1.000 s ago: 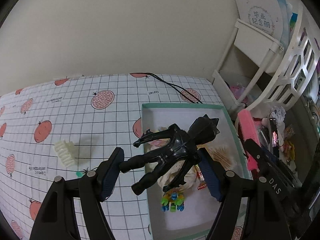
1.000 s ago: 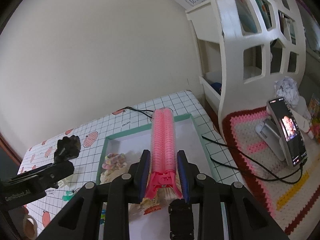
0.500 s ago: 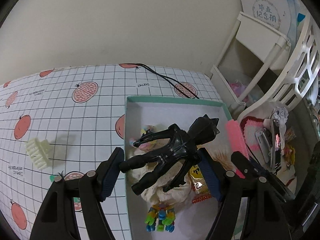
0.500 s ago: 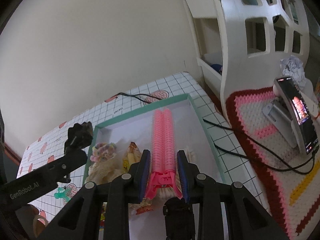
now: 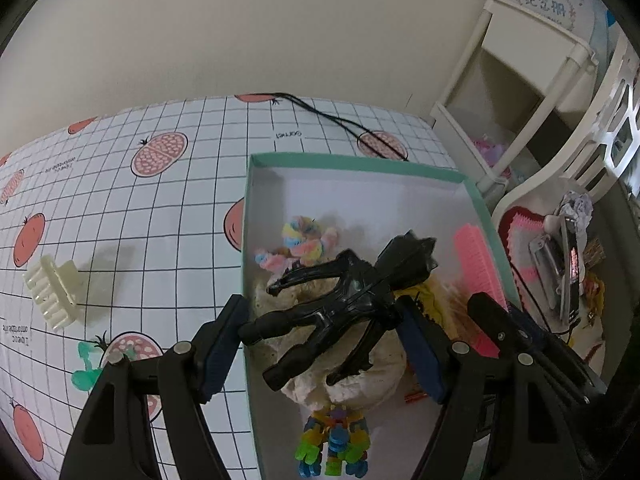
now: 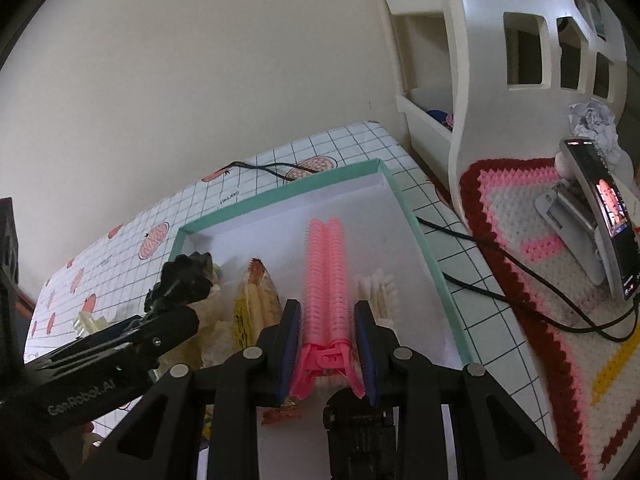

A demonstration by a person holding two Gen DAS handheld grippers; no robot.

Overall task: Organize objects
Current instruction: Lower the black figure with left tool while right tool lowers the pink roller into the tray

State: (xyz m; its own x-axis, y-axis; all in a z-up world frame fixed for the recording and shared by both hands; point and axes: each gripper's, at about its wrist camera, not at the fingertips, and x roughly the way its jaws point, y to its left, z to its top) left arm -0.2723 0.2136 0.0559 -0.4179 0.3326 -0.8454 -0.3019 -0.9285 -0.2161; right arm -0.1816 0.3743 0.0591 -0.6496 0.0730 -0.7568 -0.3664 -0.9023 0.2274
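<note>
The left gripper (image 5: 320, 344) clamped a black toy figure (image 5: 344, 300) above the box (image 5: 360, 160); the right gripper (image 6: 328, 354) gripped a pink hair clip (image 6: 325, 272) near the box's right edge.

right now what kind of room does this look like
Probably a child's bedroom or playroom at home: a tablecloth printed with fruit, a white cubby shelf, a crocheted mat holding a phone, and a green box of toys.

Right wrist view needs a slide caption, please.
Right gripper holds a pink hair clip over the teal-rimmed box.
</note>
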